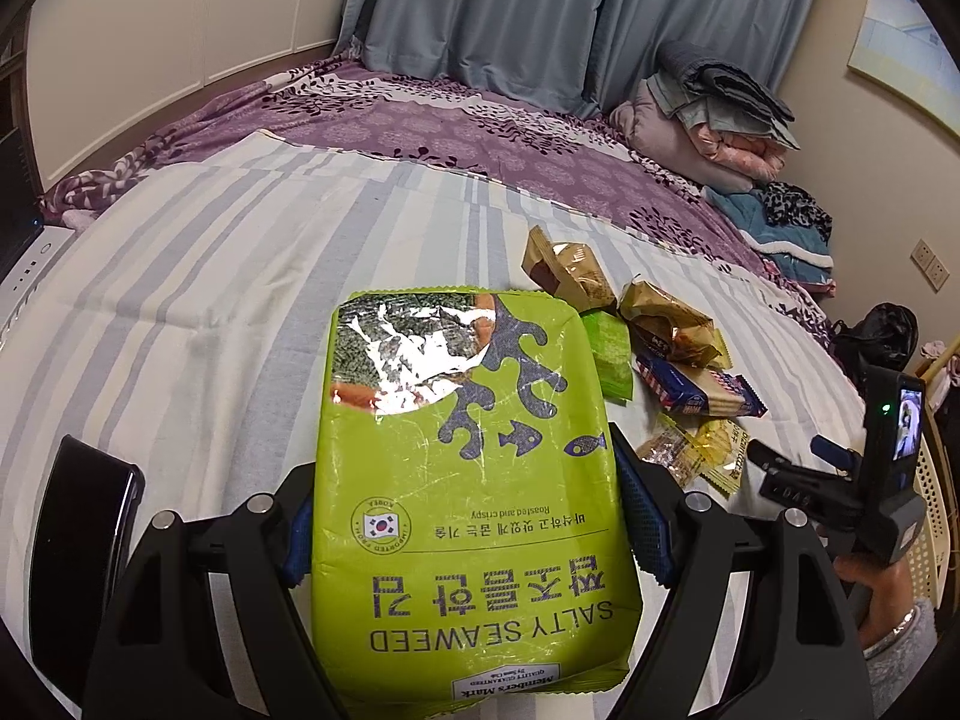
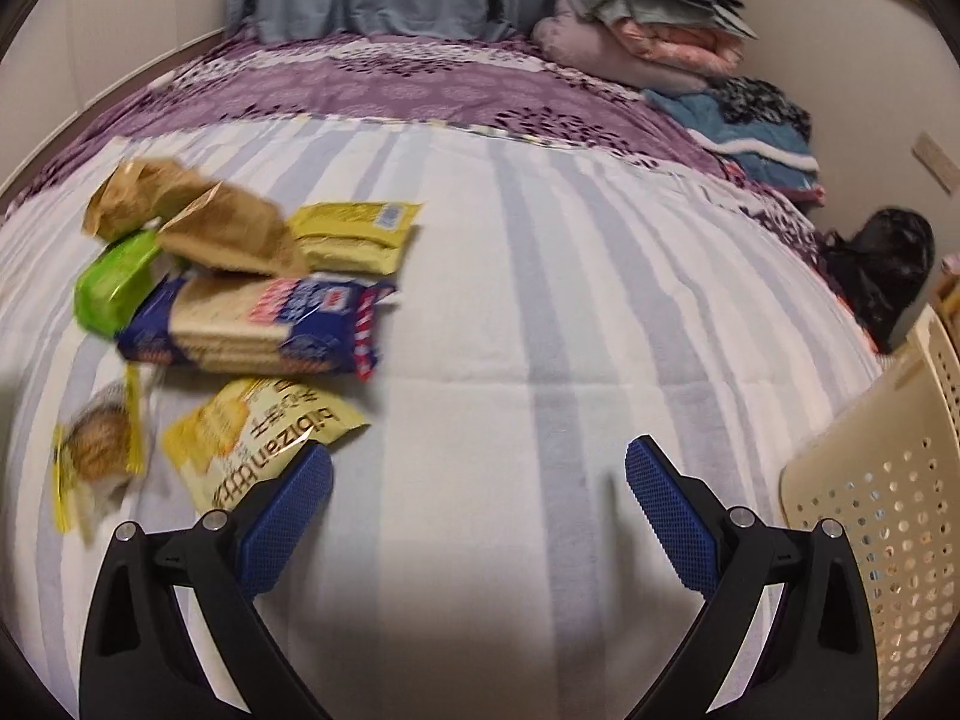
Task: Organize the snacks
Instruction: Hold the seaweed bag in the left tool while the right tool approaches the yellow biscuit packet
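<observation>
My left gripper (image 1: 465, 462) is shut on a large green salty seaweed pack (image 1: 468, 480), its blue pads pressing both long sides, and holds it over the striped bed sheet (image 1: 240, 300). A pile of snacks lies to the right: brown packets (image 1: 570, 273), a blue cracker pack (image 1: 696, 387) and small yellow packs (image 1: 714, 450). In the right wrist view my right gripper (image 2: 480, 456) stands open and holds nothing, just right of that pile. The blue cracker pack (image 2: 258, 327) and a yellow bibizan pack (image 2: 252, 432) are nearest, and the left fingertip overlaps the yellow pack's corner.
A cream perforated basket (image 2: 888, 510) stands at the bed's right edge. Folded quilts and clothes (image 2: 648, 36) are stacked at the far right by the curtain. A black bag (image 2: 882, 264) sits beyond the bed. A dark flat object (image 1: 78, 540) lies at the left.
</observation>
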The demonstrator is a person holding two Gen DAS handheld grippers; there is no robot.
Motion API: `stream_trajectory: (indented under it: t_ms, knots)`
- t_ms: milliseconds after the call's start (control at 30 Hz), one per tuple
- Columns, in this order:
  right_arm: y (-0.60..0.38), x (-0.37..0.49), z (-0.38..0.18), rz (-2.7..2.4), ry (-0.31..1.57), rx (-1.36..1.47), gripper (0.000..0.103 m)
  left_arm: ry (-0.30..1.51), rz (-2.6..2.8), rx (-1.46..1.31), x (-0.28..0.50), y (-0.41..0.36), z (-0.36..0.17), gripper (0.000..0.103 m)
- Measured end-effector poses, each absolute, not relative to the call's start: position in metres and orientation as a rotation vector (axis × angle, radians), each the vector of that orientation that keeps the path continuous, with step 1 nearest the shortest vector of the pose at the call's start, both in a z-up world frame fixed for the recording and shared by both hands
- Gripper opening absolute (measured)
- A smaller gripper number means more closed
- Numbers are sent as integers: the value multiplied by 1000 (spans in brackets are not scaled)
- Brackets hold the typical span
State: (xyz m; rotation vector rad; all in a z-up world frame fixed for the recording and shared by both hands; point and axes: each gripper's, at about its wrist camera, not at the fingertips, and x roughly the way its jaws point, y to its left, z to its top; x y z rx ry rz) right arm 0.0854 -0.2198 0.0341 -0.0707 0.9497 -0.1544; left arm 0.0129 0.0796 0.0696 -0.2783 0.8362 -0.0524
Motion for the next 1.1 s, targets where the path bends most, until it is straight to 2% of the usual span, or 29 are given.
stream_trajectory:
  t_ms: [167, 533, 833, 967, 1100]
  knots:
    - [-210, 75, 40, -65, 943, 28, 98, 829, -52, -288, 13, 82, 71, 80]
    - [-167, 111, 14, -79, 987, 0, 98, 829, -69, -278, 7, 81, 72, 80]
    - [-196, 85, 16, -102, 996, -5, 97, 816, -73, -291, 4, 82, 74, 80]
    - [-203, 79, 20, -77, 981, -12, 87, 814, -88, -289, 5, 78, 74, 80]
    - [-199, 85, 21, -27, 965, -32, 69, 812, -94, -282, 4, 77, 77, 80]
